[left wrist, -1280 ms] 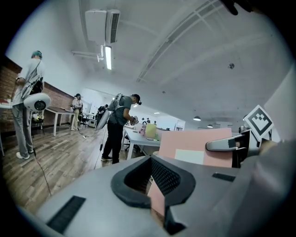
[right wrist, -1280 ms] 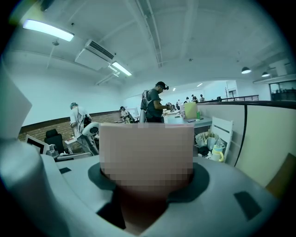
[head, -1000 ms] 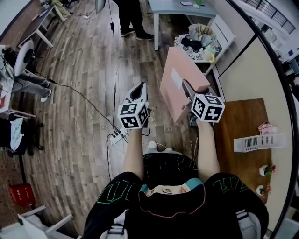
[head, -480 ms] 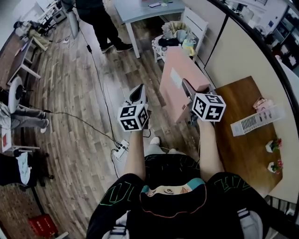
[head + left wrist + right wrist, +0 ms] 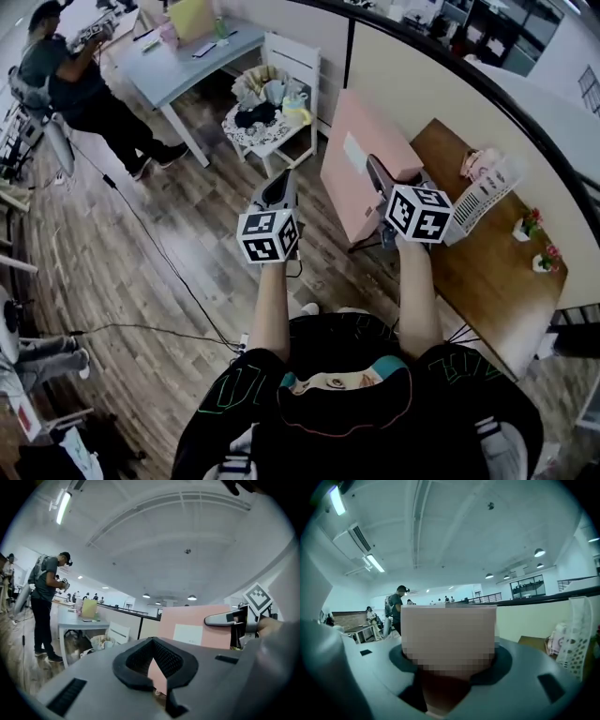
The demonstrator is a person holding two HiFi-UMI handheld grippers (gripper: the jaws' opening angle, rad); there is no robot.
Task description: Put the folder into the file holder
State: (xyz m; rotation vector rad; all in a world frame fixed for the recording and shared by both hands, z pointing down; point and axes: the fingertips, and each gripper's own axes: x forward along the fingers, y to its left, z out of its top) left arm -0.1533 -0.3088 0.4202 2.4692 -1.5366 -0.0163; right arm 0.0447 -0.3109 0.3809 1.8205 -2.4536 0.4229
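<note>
My right gripper (image 5: 373, 169) was clamped on the pink folder (image 5: 356, 164), which stood upright in the air over the floor, just off the edge of the wooden desk (image 5: 492, 281) and not yet over it. My left gripper (image 5: 279, 186) hung beside it, apart from the folder, its jaws closed together on nothing. The white mesh file holder (image 5: 483, 192) sat near the desk's corner by the partition, with something pink (image 5: 476, 164) just behind it and two small flower pots (image 5: 539, 244) further along the partition edge. I judged the step in hand was the carry to the holder. To do it well I needed to bring the folder over the desk with its lower edge level, line its flat face up with the holder's slot, and lower it straight down. The holder looked light, so my free left gripper could steady its wall if the folder caught the rim.
</note>
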